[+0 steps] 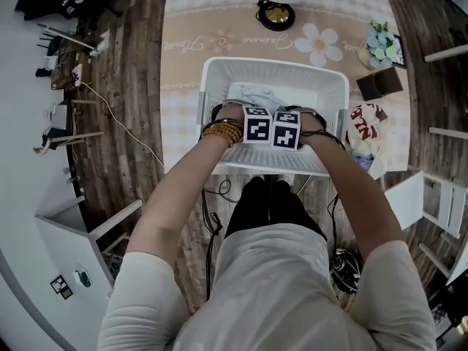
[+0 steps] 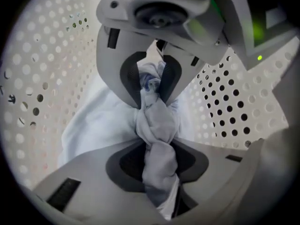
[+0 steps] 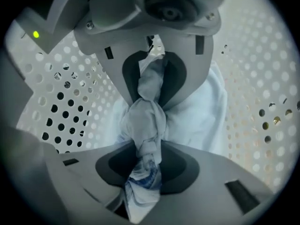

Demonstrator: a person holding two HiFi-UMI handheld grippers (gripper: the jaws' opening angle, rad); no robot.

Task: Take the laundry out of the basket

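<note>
Head view: white perforated basket (image 1: 219,75) sits on a patterned rug (image 1: 219,35), right in front of me. Left gripper (image 1: 256,121) and right gripper (image 1: 287,123) point steeply down inside it, marker cubes touching side by side. Pale laundry (image 1: 256,93) lies on the basket floor just beyond them. I judge the paired reach is there so one soft item can come up by two spots and not trail.

Left gripper view: jaws at mid width, pads pressed on a bunched rope of the pale cloth (image 2: 157,125), so it is holding laundry. The pinched roll's long axis runs along the jaw line, top to bottom in this view, near end poking out toward the camera. The rest spreads flat to the left against the basket wall (image 2: 28,78).

Right gripper view: same story, jaws part closed and clamped on a twisted fold (image 3: 146,121), blue print at its near end. Long axis again along the jaws; loose cloth fans right toward the wall (image 3: 262,78).

Laundry is not yet out of the basket; a lift looks next.
</note>
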